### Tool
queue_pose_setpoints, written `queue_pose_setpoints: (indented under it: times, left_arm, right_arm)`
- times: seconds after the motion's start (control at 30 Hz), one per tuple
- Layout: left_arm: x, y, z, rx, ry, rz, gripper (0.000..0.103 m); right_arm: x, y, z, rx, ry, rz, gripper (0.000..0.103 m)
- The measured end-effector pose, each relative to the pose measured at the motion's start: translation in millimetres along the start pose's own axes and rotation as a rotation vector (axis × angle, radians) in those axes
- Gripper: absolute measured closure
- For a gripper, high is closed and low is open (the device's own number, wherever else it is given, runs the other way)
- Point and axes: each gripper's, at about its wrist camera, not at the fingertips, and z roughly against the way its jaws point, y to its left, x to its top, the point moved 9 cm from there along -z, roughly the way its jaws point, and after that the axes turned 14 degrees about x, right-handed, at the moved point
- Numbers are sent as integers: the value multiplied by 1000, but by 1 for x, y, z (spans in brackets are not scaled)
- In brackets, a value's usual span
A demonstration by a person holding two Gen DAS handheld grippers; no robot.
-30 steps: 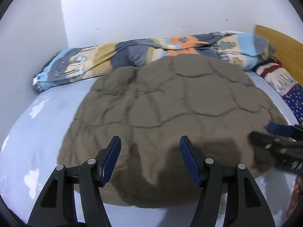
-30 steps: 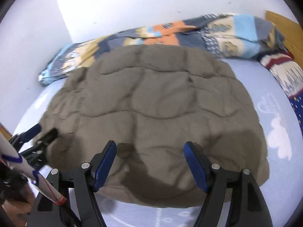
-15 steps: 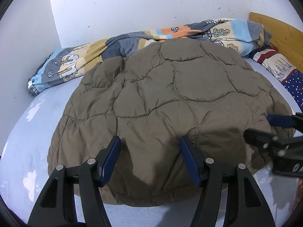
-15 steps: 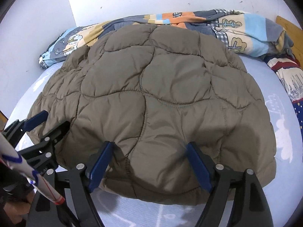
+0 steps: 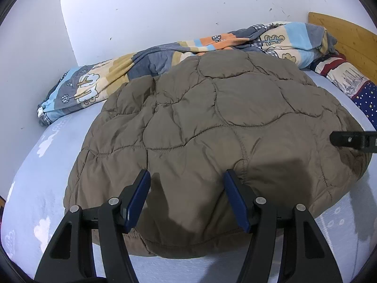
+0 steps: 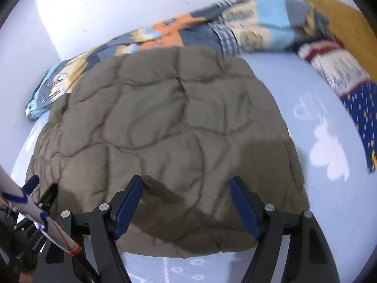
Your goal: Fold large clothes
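Note:
A brown quilted jacket lies folded in a rounded pile on the light blue bed sheet; it also shows in the right wrist view. My left gripper is open and empty, its blue pads over the jacket's near edge. My right gripper is open and empty, over the near edge further right. The right gripper's tip shows at the right edge of the left wrist view. The left gripper shows at the lower left of the right wrist view.
A patterned blanket lies bunched along the white wall behind the jacket. A red, white and navy pillow and a wooden headboard are at the far right. The sheet extends right of the jacket.
Both grippers stayed open. The left view moved closer to the jacket. The right gripper pulled back and swung right, its view now blurred by motion.

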Motion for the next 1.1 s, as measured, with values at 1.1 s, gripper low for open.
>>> queue_pose_setpoints:
  times: [1.1]
  left_arm:
    - [-16, 119, -66, 63, 254, 363, 39]
  right_arm:
    - [3, -33, 7, -8, -13, -111, 26]
